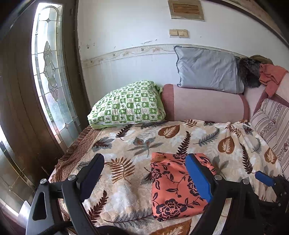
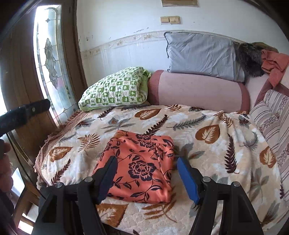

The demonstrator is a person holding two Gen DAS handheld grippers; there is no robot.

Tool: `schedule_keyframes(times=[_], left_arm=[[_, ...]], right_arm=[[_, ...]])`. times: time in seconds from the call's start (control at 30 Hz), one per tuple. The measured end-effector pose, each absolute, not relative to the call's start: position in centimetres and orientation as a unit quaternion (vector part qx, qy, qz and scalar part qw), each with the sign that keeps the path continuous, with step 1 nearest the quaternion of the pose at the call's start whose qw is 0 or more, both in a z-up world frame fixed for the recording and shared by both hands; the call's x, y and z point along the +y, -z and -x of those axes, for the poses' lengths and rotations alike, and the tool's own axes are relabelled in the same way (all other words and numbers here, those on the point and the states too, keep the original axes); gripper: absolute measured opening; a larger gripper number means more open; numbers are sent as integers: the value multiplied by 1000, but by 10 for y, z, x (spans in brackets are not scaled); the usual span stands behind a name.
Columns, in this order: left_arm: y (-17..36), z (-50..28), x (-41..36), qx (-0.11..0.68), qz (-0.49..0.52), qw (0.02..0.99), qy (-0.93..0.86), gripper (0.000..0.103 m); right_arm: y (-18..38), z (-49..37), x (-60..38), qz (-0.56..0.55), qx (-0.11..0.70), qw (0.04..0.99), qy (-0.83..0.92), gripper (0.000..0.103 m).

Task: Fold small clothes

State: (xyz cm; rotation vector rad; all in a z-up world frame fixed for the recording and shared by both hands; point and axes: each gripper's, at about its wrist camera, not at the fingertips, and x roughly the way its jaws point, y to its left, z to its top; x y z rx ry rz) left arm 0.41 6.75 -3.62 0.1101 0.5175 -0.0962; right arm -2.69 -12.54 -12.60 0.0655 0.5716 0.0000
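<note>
- Bed with plush leaf-print beige blanket (image 2: 207,159): soft, uneven; a fold could slump.
- Folded orange floral cloth garment (image 2: 142,166) lies mid-bed; slick fabric may slide open.
- Left gripper (image 1: 144,173), right gripper (image 2: 146,168): jaws wide apart, empty; could snag the blanket.

No text can be read; the wall plaque (image 1: 187,9) perhaps bears lettering, too blurred.
</note>
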Motion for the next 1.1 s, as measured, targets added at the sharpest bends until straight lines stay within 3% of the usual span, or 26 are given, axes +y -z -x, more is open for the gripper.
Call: schedule_keyframes(times=[0.43,1.1], left_arm=[[37,-6,78,256,-47,965,29,91],[41,-5,75,257,-52,964,34,91]], right_arm=[[108,38,-114,-20,235,972,-5,72],[113,32,-103,-19,243,970,-21,72]])
